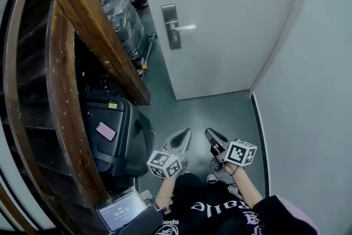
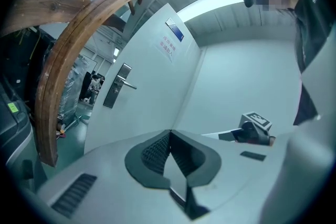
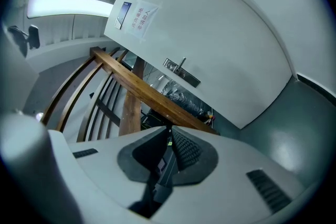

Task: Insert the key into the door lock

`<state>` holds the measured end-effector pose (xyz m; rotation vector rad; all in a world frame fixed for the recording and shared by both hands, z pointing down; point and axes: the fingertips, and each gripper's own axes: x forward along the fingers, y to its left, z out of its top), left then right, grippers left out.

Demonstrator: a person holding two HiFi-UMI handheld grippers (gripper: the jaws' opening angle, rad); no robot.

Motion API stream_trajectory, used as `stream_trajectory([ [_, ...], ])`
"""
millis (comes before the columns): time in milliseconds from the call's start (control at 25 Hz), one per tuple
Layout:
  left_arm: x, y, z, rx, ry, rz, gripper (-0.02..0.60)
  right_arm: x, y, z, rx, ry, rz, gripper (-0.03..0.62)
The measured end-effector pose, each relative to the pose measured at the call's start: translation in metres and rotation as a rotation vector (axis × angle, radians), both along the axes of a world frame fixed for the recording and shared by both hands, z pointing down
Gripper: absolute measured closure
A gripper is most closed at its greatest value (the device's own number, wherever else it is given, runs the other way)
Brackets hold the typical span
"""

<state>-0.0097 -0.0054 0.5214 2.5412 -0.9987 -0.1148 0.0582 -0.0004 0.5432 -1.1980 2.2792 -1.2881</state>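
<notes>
Task not begun. Door lock [image 1: 172,27] sits on shut door [image 1: 231,14], well ahead of both grippers, which are held low. L gripper [image 1: 185,135]: jaws together, nothing btwn. R gripper [image 1: 210,134]: jaws a slit apart, w/ dark shape in slit; can't tell if key or suitcase [image 1: 124,137] behind. No key made out elsewhere. Approach + insertion all left.

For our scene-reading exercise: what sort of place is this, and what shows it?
Probably an indoor hallway or landing beside a staircase. A closed white door with a metal lever handle meets a plain wall corner, a curved wooden stair rail runs alongside, and a dark suitcase stands by it on the green floor.
</notes>
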Motion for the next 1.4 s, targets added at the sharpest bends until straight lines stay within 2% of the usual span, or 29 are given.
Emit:
stream_trajectory([
  [160, 0.02, 0.05, 0.0, -0.019, 0.001, -0.063, 0.577, 0.018, 0.036, 0.002, 0.004, 0.014, -0.073, 0.553],
  [360, 0.031, 0.106, 0.02, -0.07, -0.038, -0.113, 0.577, 0.023, 0.073, 0.013, -0.002, 0.031, -0.138, 0.553],
  [640, 0.028, 0.13, 0.017, -0.06, -0.055, -0.164, 0.577, 0.017, 0.1, 0.01, 0.03, 0.054, -0.201, 0.553],
  [1000, 0.023, 0.151, 0.004, -0.024, -0.042, -0.12, 0.577, -0.005, 0.131, -0.001, 0.068, 0.087, -0.217, 0.553],
  [1400, -0.026, 0.204, -0.003, 0.008, -0.066, -0.06, 0.577, -0.053, 0.182, -0.012, 0.111, 0.146, -0.152, 0.553],
])
